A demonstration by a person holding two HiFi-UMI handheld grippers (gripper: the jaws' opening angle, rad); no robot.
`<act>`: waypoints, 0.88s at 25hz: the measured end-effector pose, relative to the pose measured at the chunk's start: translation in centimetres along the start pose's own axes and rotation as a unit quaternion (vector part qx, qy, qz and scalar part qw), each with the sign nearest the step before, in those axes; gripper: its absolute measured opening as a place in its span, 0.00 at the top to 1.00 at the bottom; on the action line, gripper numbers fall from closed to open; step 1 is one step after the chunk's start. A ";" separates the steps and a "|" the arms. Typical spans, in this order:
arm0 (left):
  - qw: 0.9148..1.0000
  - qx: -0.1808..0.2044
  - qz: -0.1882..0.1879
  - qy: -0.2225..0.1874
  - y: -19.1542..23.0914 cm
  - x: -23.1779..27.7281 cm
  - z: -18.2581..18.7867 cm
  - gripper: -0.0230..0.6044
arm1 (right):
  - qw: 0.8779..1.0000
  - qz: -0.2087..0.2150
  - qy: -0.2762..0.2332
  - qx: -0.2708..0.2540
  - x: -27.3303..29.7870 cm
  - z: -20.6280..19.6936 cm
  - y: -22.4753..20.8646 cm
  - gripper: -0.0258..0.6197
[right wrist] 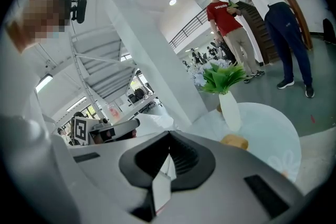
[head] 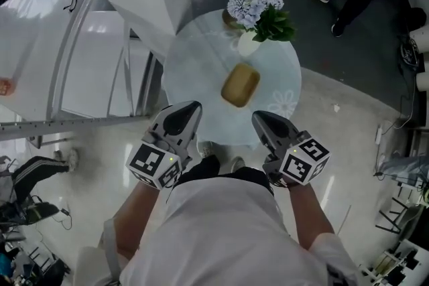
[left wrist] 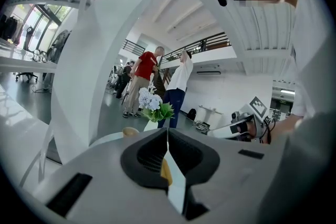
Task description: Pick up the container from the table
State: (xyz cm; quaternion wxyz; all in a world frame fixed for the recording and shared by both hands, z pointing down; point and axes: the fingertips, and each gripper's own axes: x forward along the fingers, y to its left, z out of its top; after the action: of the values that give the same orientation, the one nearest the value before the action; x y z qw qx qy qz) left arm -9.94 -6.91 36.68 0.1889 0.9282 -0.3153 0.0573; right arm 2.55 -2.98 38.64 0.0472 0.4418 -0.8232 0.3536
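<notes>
nothing's been grabbed yet. the container [head: 240,85], a tan rounded-box thing, lies flat around the middle of the round table [head: 194,70], a little to the near side of the white vase [head: 248,43] of flowers [head: 251,3] that stands by the far edge. it's apart from the vase with bare table all round it, so i'd guess it's easy to come at from the near edge without knocking the flowers over.

the person holds both tools low and close to the body, just over the near edge of the table, tips aimed forward at the container. left tool [head: 190,108] has its jaws pressed together at the tips with nothing between them. the bit of yellow showing in the gap in its own view looks like the container further off, not something held. right tool [head: 260,117] is the same: jaws together, empty.

one tool sits on each side of the container's line, so it reads like a ready pose before the reach, and either one could go. whichever does will need to spread its jaws first, and the box looks fairly wide, so going across the narrower side seems the safer bet.
</notes>
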 end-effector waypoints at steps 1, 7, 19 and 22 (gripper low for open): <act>1.000 -0.001 0.000 0.000 0.2 0.1 0.0 0.93 | 1.000 -0.001 0.001 0.001 0.1 0.0 -0.1 0.93; 1.000 -0.007 0.004 0.007 1.0 1.2 -0.5 0.93 | 1.000 -0.002 0.005 0.002 0.6 0.4 -1.1 0.93; 0.998 -0.017 0.044 0.030 2.6 5.9 -2.3 0.93 | 0.999 0.028 0.039 0.000 3.0 1.3 -5.4 0.93; 0.997 -0.022 0.060 0.039 3.0 7.3 -3.1 0.93 | 0.998 0.040 0.053 -0.003 3.6 1.7 -6.7 0.93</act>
State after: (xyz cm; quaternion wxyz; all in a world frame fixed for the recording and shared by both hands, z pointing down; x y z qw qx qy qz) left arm -5.93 -12.04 42.12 0.2180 0.9002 -0.3640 0.0981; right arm 5.86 -8.97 42.46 0.0779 0.3887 -0.8377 0.3757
